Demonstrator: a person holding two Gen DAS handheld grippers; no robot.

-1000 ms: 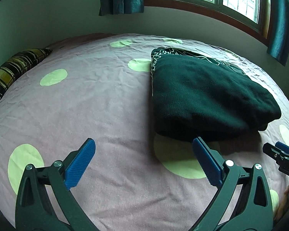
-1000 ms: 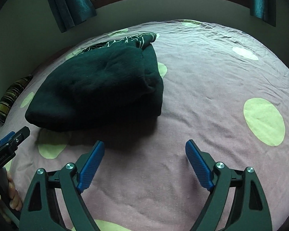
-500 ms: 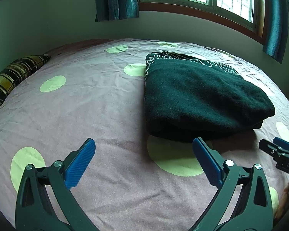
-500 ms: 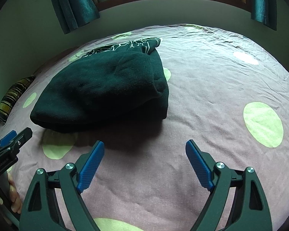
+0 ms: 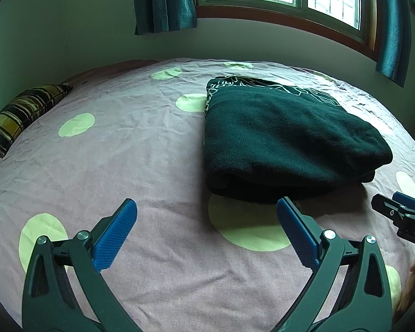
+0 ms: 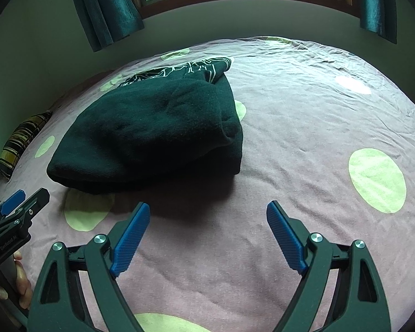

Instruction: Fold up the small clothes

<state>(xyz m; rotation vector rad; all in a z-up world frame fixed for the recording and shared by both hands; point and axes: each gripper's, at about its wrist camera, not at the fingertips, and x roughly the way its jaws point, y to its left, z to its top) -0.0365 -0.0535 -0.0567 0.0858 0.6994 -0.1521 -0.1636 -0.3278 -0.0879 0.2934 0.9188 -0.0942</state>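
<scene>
A dark green garment (image 5: pixel 285 138) lies folded into a thick bundle on the bed, with a white line print showing at its far edge; the right wrist view shows the same garment (image 6: pixel 152 130) from its other side. My left gripper (image 5: pixel 206 207) is open, nothing between its blue pads, just short of the bundle's near left corner. My right gripper (image 6: pixel 207 211) is open and empty as well, over bare sheet in front of the bundle's near right corner. Each view catches the other gripper's tip at its edge.
The bed has a mauve sheet with pale green dots (image 5: pixel 124 152). A striped cushion (image 5: pixel 25 113) lies at the far left by the wall. Window and teal curtains (image 5: pixel 163 2) stand behind the bed. A hand (image 6: pixel 19 279) shows at the lower left of the right wrist view.
Both cameras have pulled back and tipped up a little, so the garment sits slightly farther away and more of the window shows. Both grippers stay open and empty.
</scene>
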